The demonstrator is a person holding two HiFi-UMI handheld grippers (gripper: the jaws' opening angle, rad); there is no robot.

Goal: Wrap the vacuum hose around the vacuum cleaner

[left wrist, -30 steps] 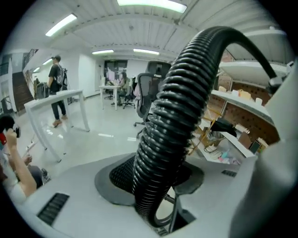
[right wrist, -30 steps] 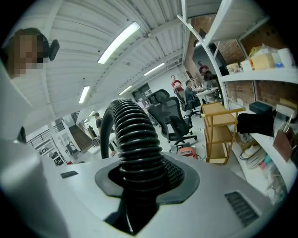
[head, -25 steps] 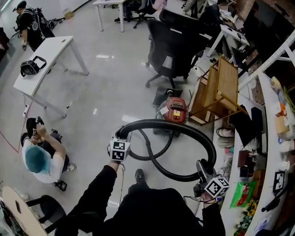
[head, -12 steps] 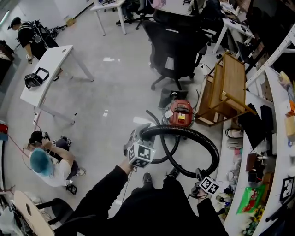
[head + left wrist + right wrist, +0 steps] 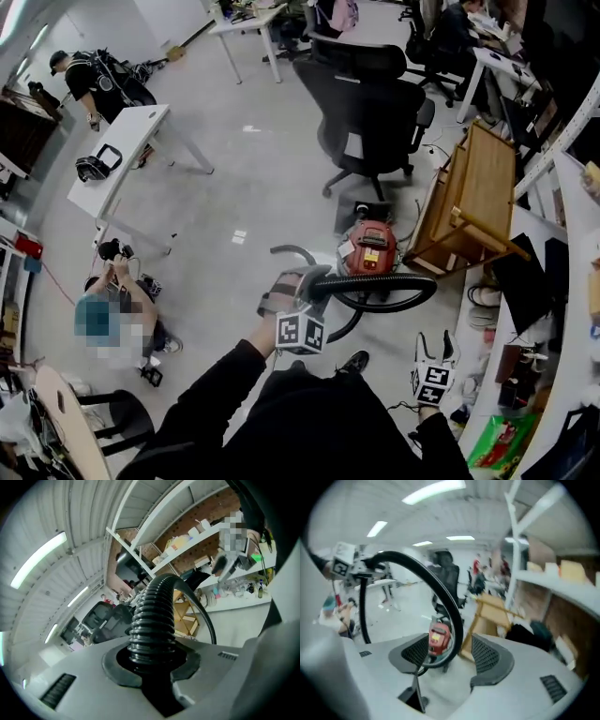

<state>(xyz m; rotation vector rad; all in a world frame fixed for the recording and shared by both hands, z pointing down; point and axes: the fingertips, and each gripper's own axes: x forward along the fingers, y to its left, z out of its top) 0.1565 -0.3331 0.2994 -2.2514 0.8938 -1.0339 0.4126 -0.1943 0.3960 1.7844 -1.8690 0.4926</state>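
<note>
The red vacuum cleaner (image 5: 372, 248) stands on the floor ahead of me. Its black ribbed hose (image 5: 394, 281) lies in a flat loop at the cleaner's near side. My left gripper (image 5: 298, 286) is shut on the hose; in the left gripper view the hose (image 5: 152, 620) fills the gap between the jaws, which have just been closing. My right gripper (image 5: 434, 345) hangs low at the right, apart from the hose, its jaws just opened with nothing between them. In the right gripper view the hose (image 5: 445, 592) arcs over the cleaner (image 5: 439, 639), beyond the open gripper (image 5: 450, 653).
A black office chair (image 5: 366, 94) stands behind the cleaner, and a tipped wooden rack (image 5: 473, 202) to its right. A white table (image 5: 131, 155) is at far left, with a person crouched on the floor (image 5: 108, 314) near it. Cluttered shelves (image 5: 562, 309) line the right side.
My left gripper has carried the hose to the right, toward the cleaner, and the wide loop has flattened. My right gripper has let go of the hose and opened.
</note>
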